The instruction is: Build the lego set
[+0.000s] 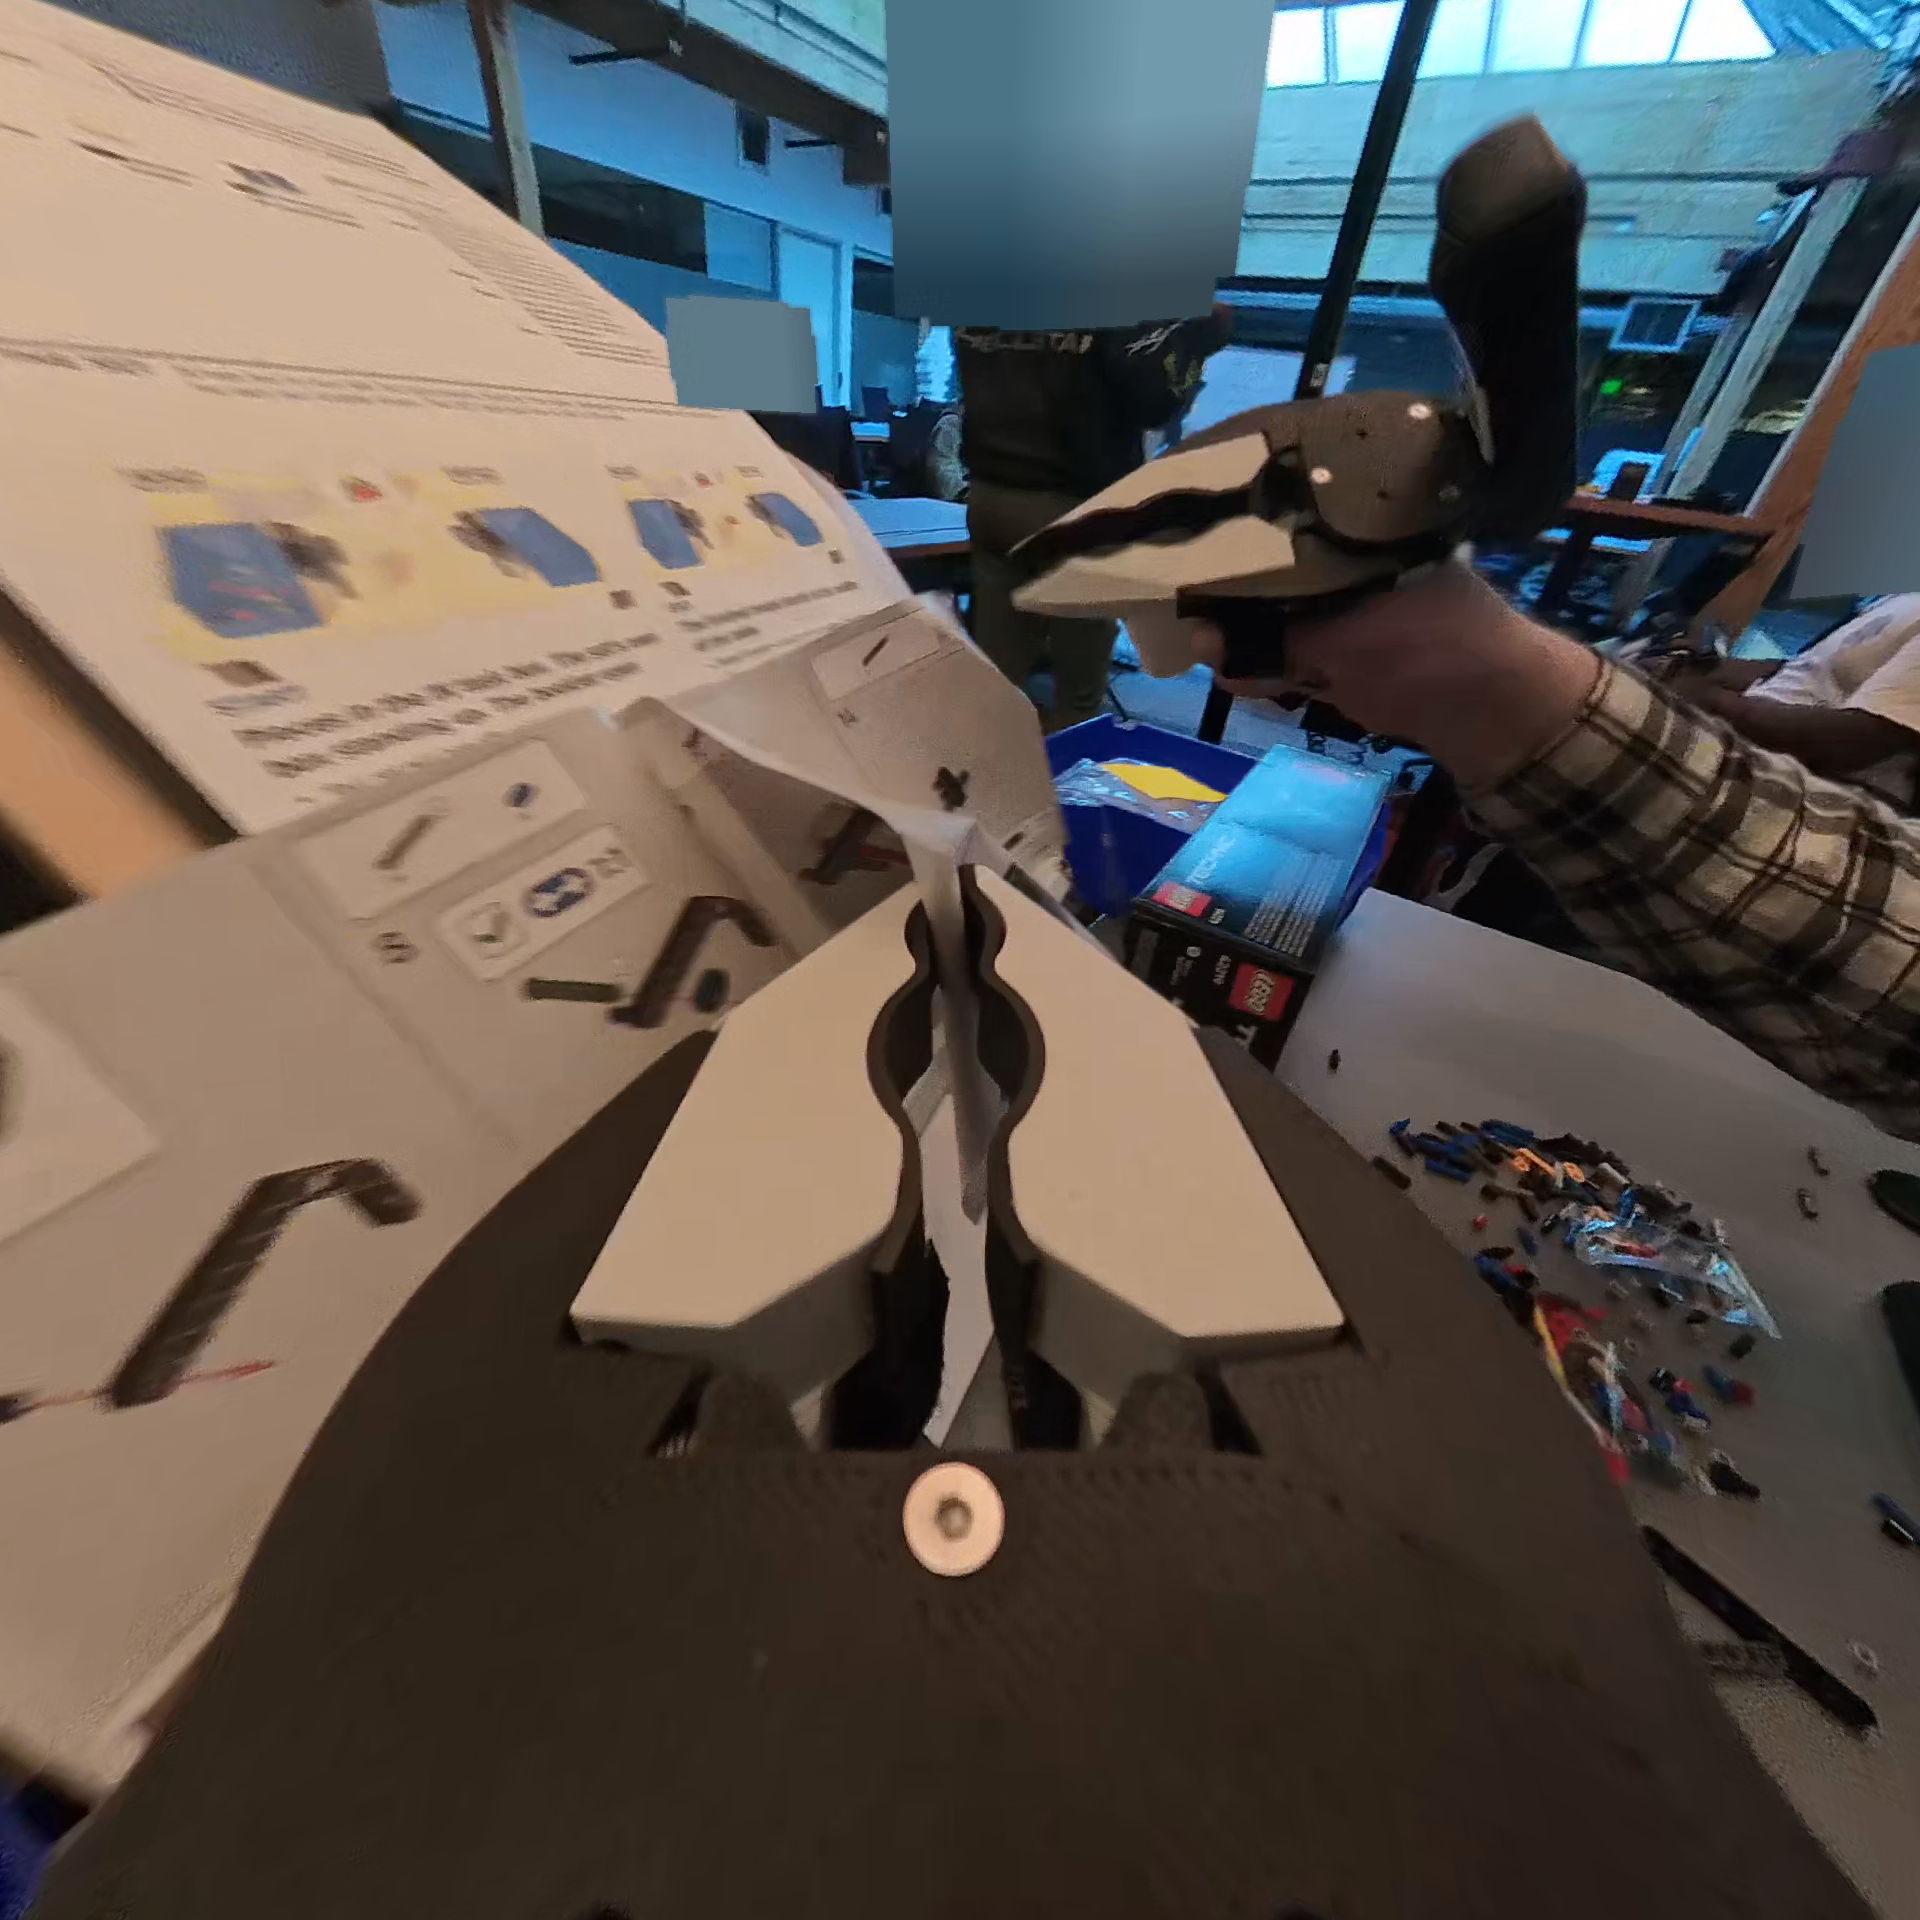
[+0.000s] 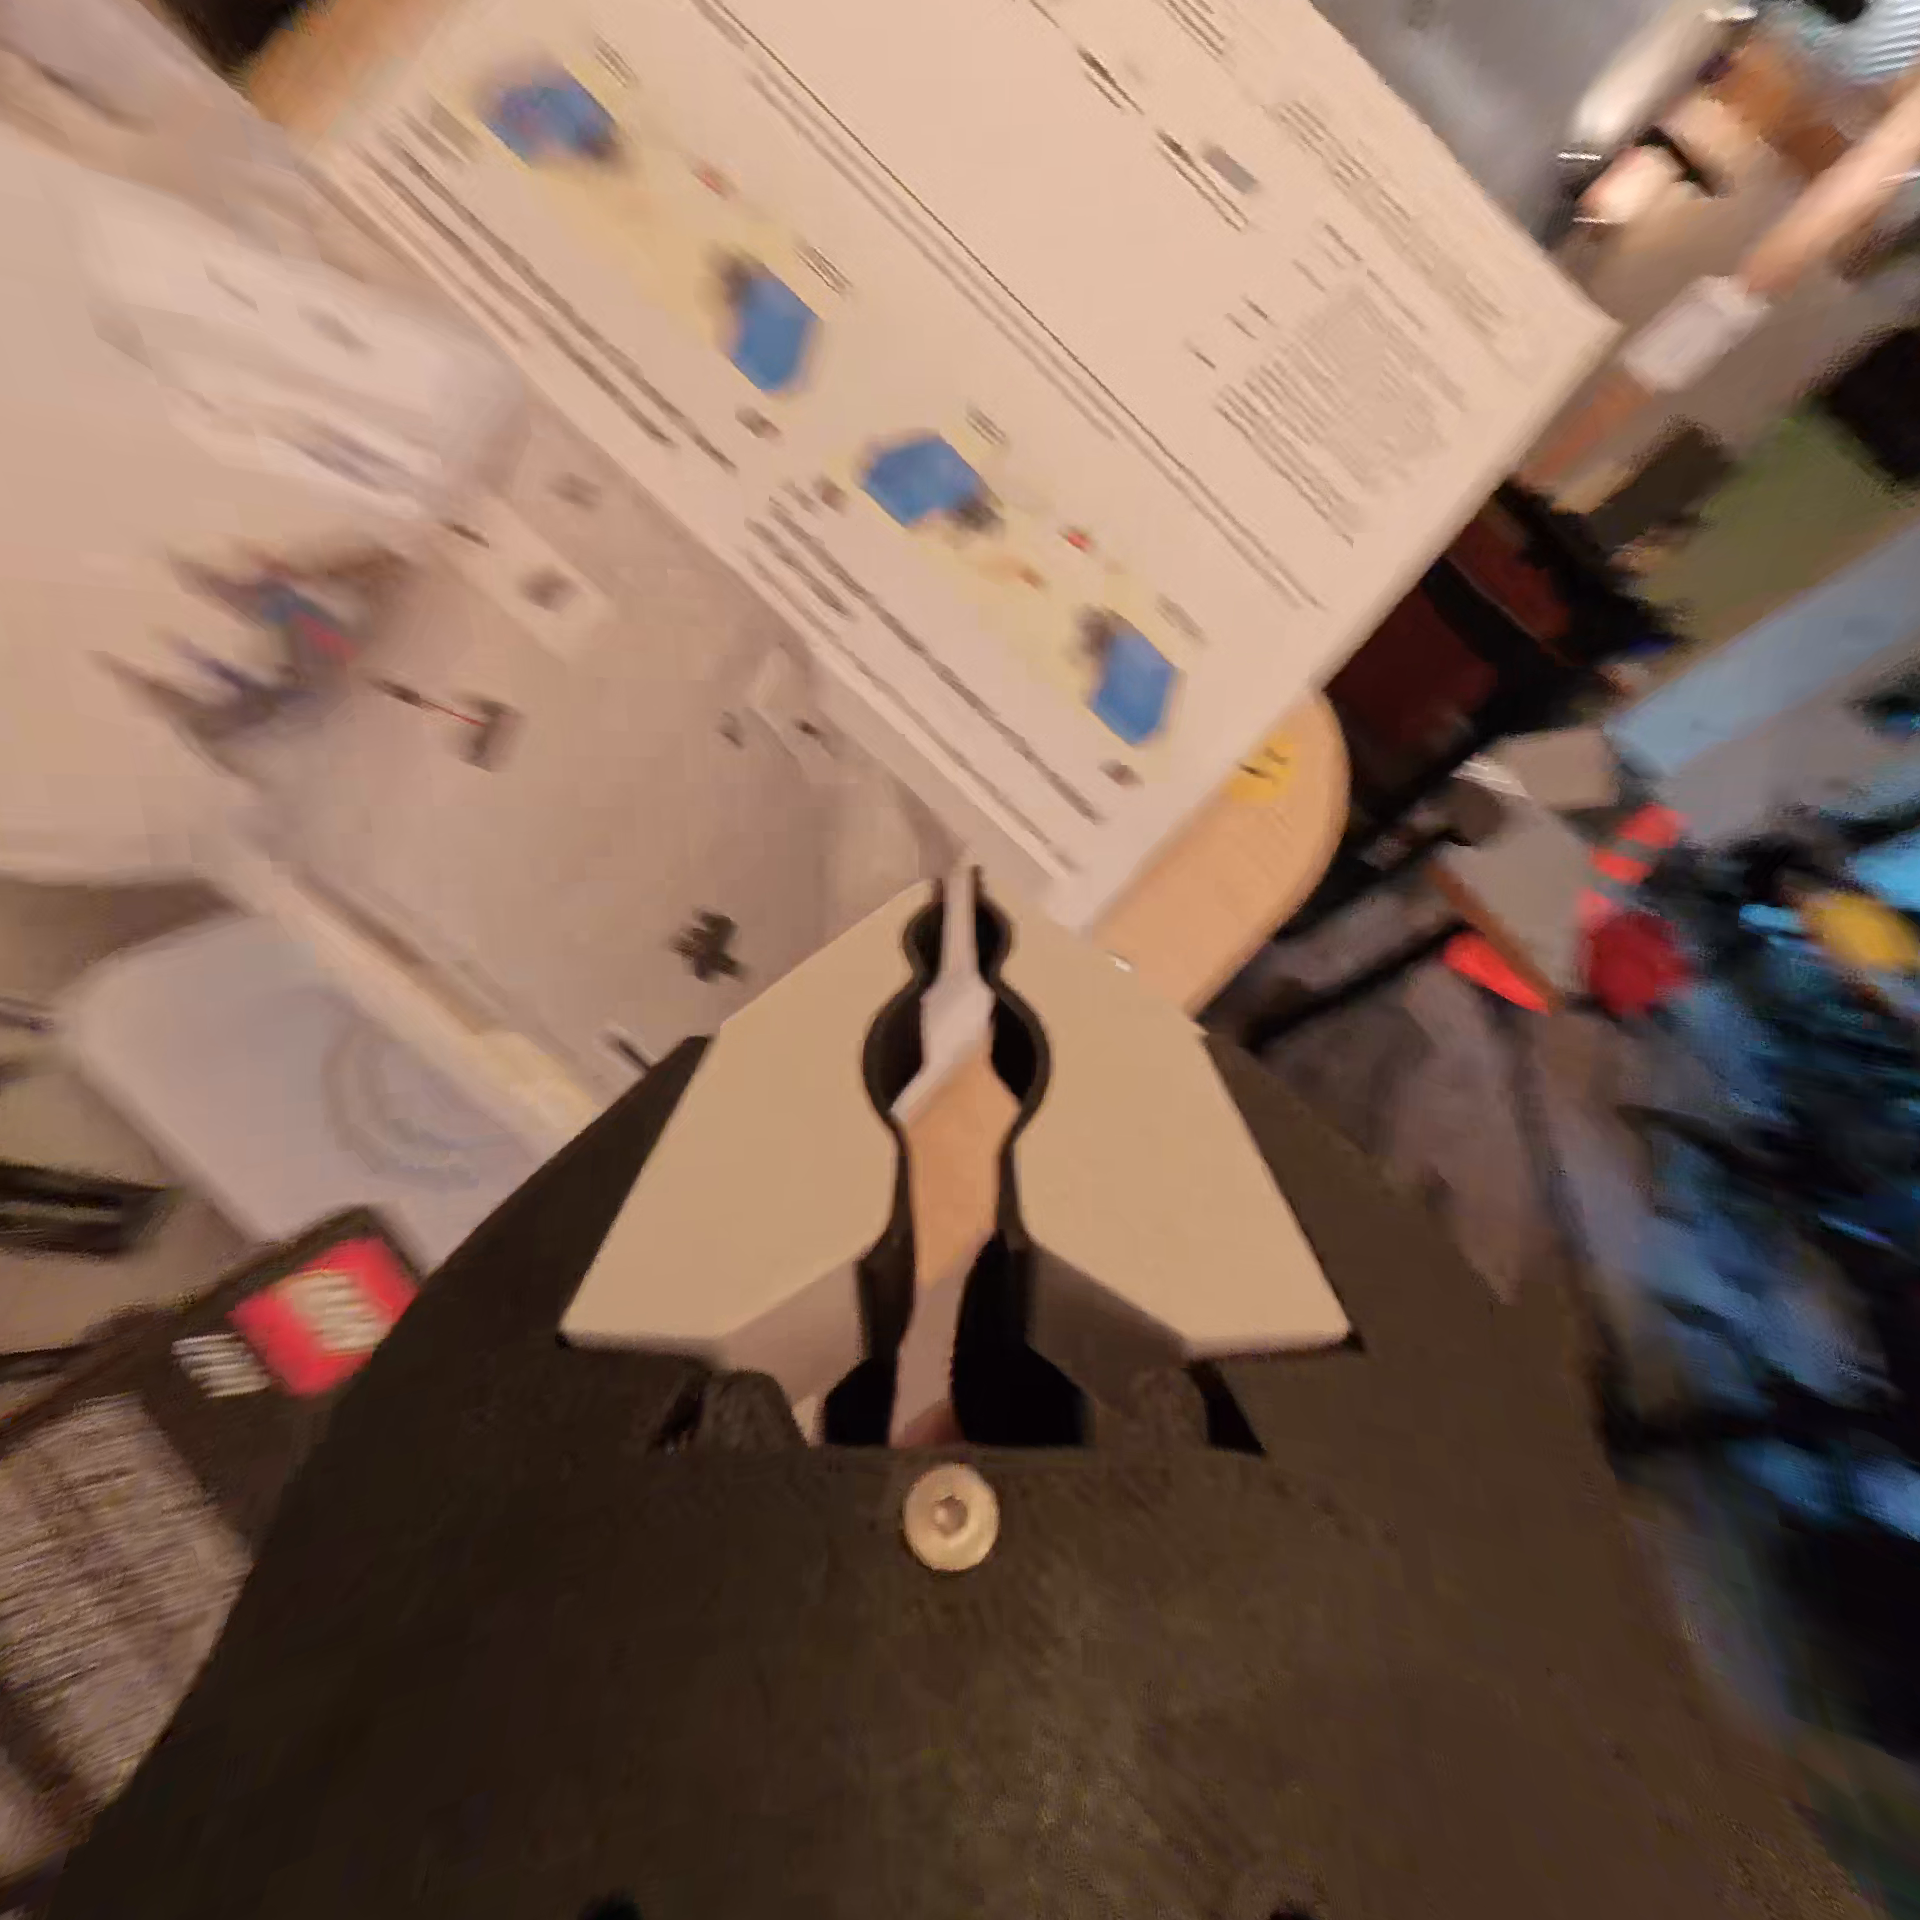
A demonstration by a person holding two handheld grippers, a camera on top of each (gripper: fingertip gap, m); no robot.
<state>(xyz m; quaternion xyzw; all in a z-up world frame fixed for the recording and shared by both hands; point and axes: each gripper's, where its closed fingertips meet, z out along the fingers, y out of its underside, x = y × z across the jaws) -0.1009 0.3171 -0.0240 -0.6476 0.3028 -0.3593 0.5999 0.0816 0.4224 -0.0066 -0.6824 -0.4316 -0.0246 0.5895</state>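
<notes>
The Lego instruction booklet point(image 1: 343, 1049) is held up off the table, open, its pages showing black parts. My left gripper point(image 1: 961, 883) is shut on the edge of a creased page point(image 1: 935, 810). My right gripper point(image 2: 961, 904) is shut on a thin white page edge point(image 2: 956, 997) of the same booklet point(image 2: 582, 748). It also shows in the left wrist view point(image 1: 1049, 577), held by a hand in a plaid sleeve to the upper right. Loose Lego pieces point(image 1: 1590, 1257), mostly black, blue and red, lie in a pile with a clear bag on the white table point(image 1: 1475, 1029).
A large printed sheet with blue pictures point(image 1: 343, 436) stands behind the booklet and also shows in the right wrist view point(image 2: 1039, 343). The dark Lego box point(image 1: 1262, 894) and a blue bin point(image 1: 1112, 821) sit at the table's far edge. A person stands beyond. The right wrist view is blurred.
</notes>
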